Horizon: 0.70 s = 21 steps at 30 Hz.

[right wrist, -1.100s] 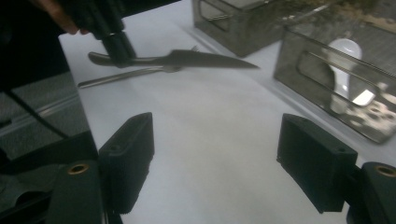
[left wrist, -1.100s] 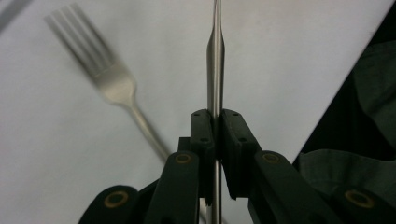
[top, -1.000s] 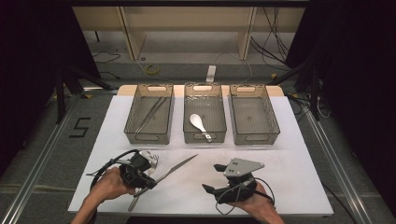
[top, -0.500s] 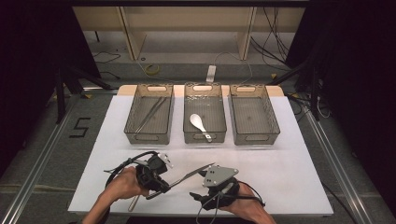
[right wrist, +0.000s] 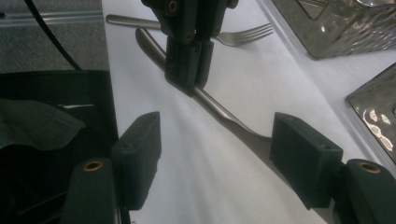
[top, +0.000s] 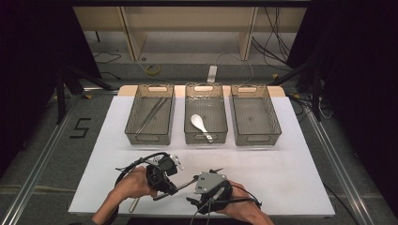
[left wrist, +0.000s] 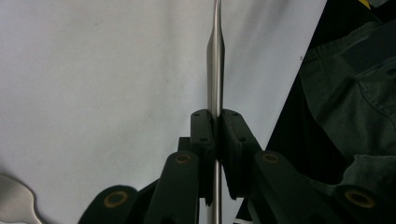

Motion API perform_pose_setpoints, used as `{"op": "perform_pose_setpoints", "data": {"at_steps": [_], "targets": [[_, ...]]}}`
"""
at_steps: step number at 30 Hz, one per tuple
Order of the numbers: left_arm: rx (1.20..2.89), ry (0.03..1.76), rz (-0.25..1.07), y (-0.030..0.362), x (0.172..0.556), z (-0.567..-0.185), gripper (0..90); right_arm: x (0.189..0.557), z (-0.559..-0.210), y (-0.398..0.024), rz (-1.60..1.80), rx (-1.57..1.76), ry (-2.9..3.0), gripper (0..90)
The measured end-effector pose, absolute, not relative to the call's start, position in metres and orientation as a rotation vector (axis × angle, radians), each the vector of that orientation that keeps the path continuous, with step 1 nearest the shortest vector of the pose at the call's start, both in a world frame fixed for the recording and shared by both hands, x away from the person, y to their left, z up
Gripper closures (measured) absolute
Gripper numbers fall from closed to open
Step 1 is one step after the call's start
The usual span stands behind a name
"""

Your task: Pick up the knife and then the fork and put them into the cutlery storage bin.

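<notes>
Two ways we see this going sideways. The left gripper (left wrist: 215,126) is pinched tight on the handle of what looks like a table knife (left wrist: 215,60), held just above the white sheet (top: 291,173) at the near edge. The right gripper (right wrist: 219,149) has just been narrowing its jaws but they're spread wide, with the blade end running toward one pad – we can't quite tell if it touches. If the right one bites off-centre, the slick metal could twist or slide out of the thin left pinch, and a drop here could send it off the near edge or onto the fork (right wrist: 243,35) lying just beyond. Farther back sit three clear bins: the left bin (top: 149,139) has thin rods, the middle bin (top: 206,139) a white spoon (top: 199,123), the right bin (top: 257,139) nothing. Around the table there's grey floor, loose cables and a wooden shelf frame (top: 187,18) – pretty dim at the sides.
</notes>
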<state>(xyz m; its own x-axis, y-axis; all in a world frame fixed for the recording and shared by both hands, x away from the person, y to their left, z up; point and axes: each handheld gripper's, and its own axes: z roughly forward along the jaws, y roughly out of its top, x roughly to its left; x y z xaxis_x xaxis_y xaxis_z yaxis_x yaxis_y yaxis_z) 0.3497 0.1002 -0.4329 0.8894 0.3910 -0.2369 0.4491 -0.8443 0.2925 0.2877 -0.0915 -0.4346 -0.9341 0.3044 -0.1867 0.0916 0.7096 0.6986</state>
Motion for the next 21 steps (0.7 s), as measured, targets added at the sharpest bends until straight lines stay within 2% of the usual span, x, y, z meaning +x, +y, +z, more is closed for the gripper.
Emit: {"op": "perform_pose_setpoints", "data": {"at_steps": [13, 21], "targets": [[2.729, 0.572, -0.249, 0.091, 0.347, -0.429, 83.2, 0.287, -0.444, -0.077, 0.923, 0.191, 2.615, 36.5], [2.745, 0.557, -0.24, 0.087, 0.345, -0.425, 83.2, 0.286, -0.45, -0.071, 0.856, 0.112, 2.593, 42.2]]}}
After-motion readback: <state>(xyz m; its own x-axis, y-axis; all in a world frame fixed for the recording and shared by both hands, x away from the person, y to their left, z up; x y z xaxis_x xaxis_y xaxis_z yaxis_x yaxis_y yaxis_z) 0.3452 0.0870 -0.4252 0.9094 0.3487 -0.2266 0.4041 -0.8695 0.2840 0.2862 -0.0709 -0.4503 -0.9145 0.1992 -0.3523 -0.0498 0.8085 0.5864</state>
